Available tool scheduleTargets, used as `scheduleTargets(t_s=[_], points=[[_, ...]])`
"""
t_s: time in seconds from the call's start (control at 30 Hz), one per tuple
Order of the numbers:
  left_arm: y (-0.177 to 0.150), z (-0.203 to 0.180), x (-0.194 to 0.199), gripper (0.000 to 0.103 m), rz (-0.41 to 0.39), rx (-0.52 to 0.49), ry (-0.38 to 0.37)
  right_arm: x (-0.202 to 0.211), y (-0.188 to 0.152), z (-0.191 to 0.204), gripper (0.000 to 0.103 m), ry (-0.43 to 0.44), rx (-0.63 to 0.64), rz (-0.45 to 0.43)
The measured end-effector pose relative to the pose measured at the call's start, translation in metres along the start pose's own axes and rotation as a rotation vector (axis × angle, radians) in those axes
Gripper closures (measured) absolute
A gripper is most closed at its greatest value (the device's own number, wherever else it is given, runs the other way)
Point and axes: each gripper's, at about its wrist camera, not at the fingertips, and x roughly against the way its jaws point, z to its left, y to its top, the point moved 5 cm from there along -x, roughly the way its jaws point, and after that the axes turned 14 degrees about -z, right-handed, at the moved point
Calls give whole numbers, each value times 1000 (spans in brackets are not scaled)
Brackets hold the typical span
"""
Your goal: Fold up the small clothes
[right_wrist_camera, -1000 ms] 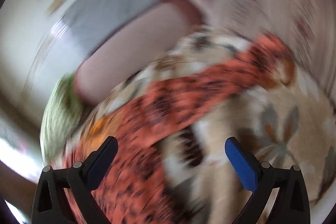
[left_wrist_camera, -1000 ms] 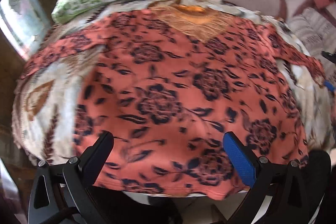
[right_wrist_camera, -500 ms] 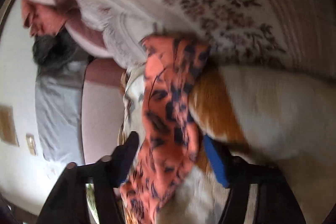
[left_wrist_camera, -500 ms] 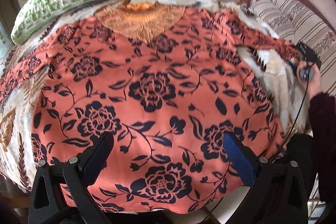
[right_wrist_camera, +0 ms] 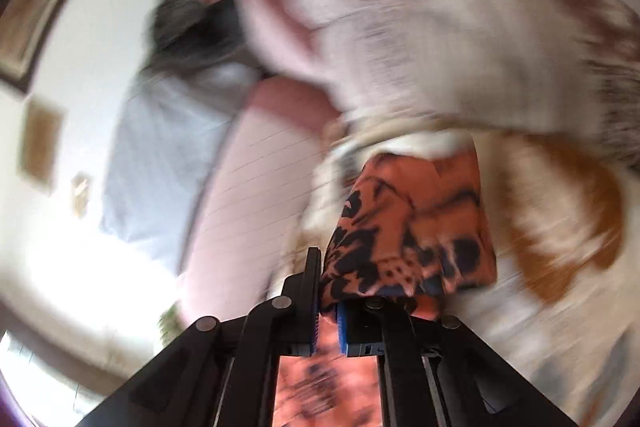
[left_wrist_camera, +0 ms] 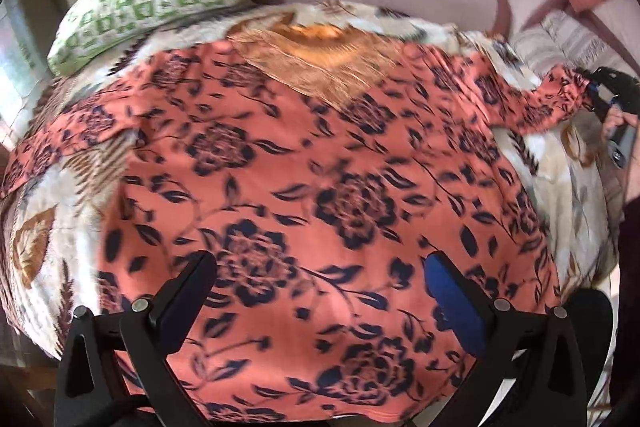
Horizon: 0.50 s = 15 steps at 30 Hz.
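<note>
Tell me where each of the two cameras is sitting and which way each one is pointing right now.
Left wrist view: sits on the left tool, looking down over the orange floral top spread on the blanket; its open jaws show, and the person's hand at the right edge.
Right wrist view: sits on the right tool, looking along the sleeve toward the sofa back; its jaws are shut on the sleeve.
Shared: the top, blanket, sofa and right tool.
</note>
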Motion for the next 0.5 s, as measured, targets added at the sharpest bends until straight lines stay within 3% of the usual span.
scheduleTargets(t_s=[0.1, 0.27, 0.4, 0.5], points=[[4, 26, 8, 0, -35, 45, 31, -4, -47, 71, 96, 116, 63, 77], [4, 74, 25, 0, -83, 98, 104, -16, -167, 159, 96, 241, 137, 259], [3, 110, 40, 0, -120, 137, 157, -37, -277, 200, 96, 267, 187, 415], [0, 128, 46, 0, -131, 155, 190, -54, -359, 217, 92, 220, 301, 511]])
